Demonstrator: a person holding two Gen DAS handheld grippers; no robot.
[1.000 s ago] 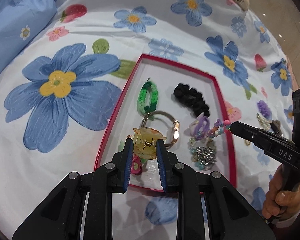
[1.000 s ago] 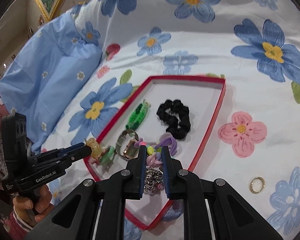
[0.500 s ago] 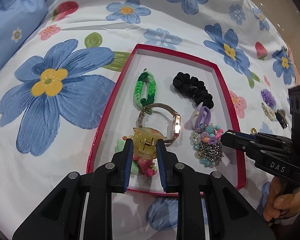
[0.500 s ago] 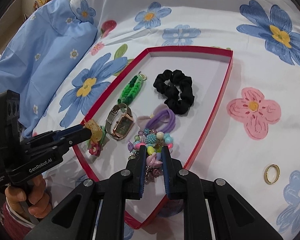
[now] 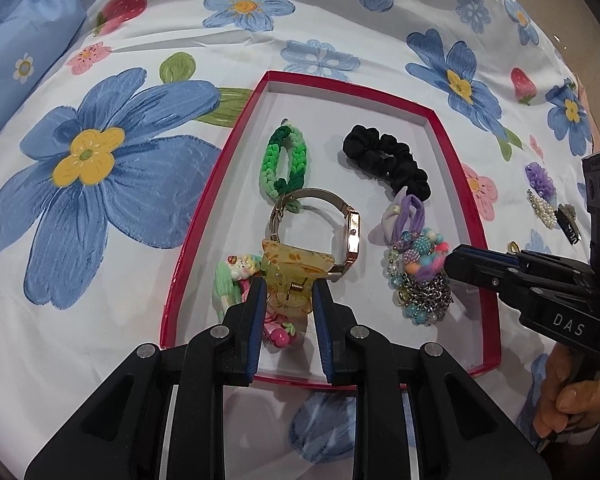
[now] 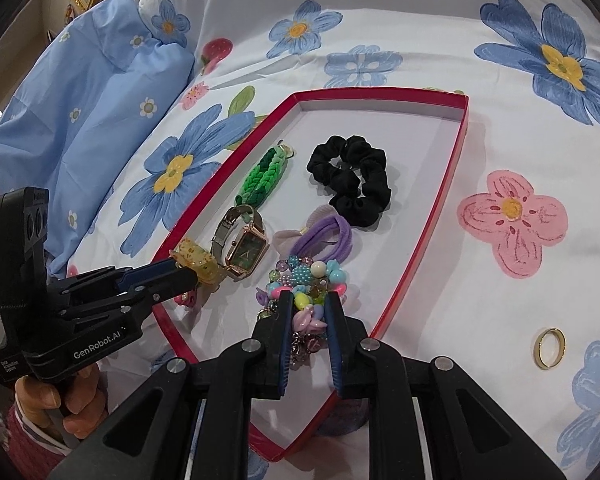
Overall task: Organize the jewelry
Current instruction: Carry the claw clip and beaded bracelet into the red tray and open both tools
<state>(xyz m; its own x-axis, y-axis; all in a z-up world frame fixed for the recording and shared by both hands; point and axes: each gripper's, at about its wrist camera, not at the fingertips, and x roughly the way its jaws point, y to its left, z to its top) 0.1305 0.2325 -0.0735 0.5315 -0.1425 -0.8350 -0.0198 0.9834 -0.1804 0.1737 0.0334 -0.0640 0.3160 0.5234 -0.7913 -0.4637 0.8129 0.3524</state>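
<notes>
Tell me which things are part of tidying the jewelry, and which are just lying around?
Part of the job: red tray, yellow hair claw in the left gripper, beaded bracelet between the right gripper fingers as they open, watch, green braided band, black scrunchie, gold ring.

Just lying about: flowered bedsheet, blue pillow.
</notes>
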